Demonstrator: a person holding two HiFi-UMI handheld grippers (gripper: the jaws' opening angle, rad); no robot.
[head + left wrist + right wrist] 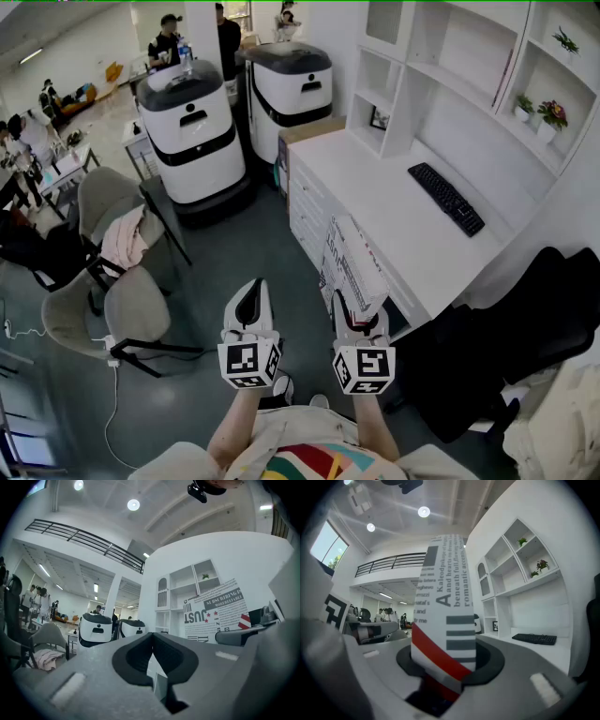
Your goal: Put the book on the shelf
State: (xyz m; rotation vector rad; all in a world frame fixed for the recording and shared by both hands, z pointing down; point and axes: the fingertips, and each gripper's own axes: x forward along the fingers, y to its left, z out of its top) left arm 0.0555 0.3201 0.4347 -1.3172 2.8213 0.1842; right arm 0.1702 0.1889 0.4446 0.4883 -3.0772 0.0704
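The right claw [357, 314] is clamped on the lower end of the book [352, 262], its two halves held apart by the book's thickness and pressing on both covers. The book stands up out of the claw, white with black print and a red stripe, and it hangs in the air just off the front edge of the white surface [394, 216], not resting on anything. The left claw [251, 289] is closed down to a thin slit with nothing in it, held beside the right one over the grey floor. The shelf [441, 66] rises from the back of the surface and is split into open compartments. A low cubby at its left end holds a small framed picture [380, 118]. On the right side, one compartment holds two little potted plants [539, 111] side by side, one of them with pink flowers, and the compartment above it holds a single green plant [565, 40]. A black keyboard [446, 198] lies on the surface below the widest compartment. The book is well apart from every compartment. Behind the left claw two large white-and-black machines [192, 131] stand on the floor, near some grey chairs [131, 305].
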